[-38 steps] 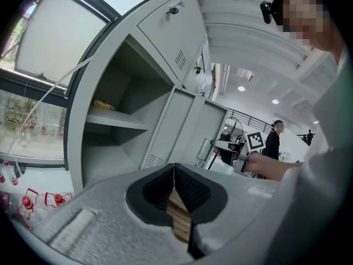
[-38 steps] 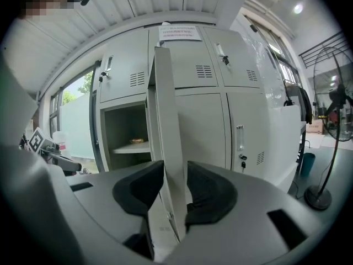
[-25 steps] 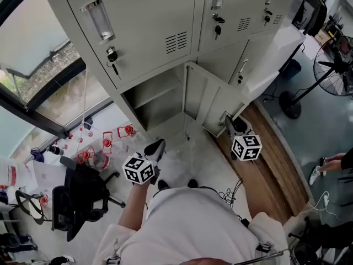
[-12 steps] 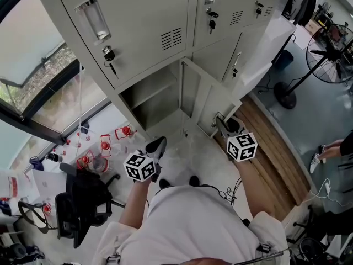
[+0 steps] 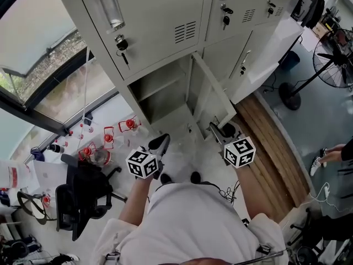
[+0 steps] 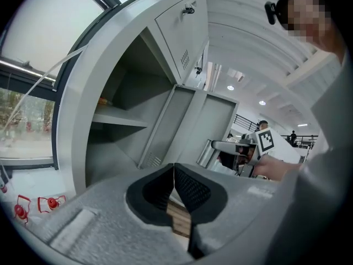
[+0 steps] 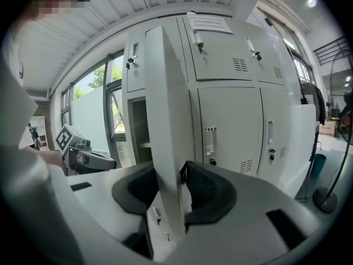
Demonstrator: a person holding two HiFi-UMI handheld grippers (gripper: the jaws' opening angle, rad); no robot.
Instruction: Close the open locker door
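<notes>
The grey locker door (image 5: 209,90) stands out from the open lower compartment (image 5: 160,95), hinged on its right side. My right gripper (image 5: 216,130) is at the door's free edge. In the right gripper view the door (image 7: 165,115) passes between the jaws of that gripper (image 7: 171,189). The jaws have just been opening, and a thin dark gap shows beside the right pad (image 7: 207,189). My left gripper (image 5: 160,143) hangs in front of the compartment, apart from it. Its jaws (image 6: 174,173) are shut with nothing between them. The left gripper view also shows the door (image 6: 190,123).
Closed lockers (image 5: 160,21) with keys fill the wall above and to the right. A black office chair (image 5: 83,197) and red-and-white items (image 5: 107,139) are on the floor at the left. A wooden strip (image 5: 273,148) and a standing fan (image 5: 331,54) lie to the right.
The door has swung leftwards, nearer the compartment, and my right gripper has moved left with its edge. The left gripper has hardly shifted.
</notes>
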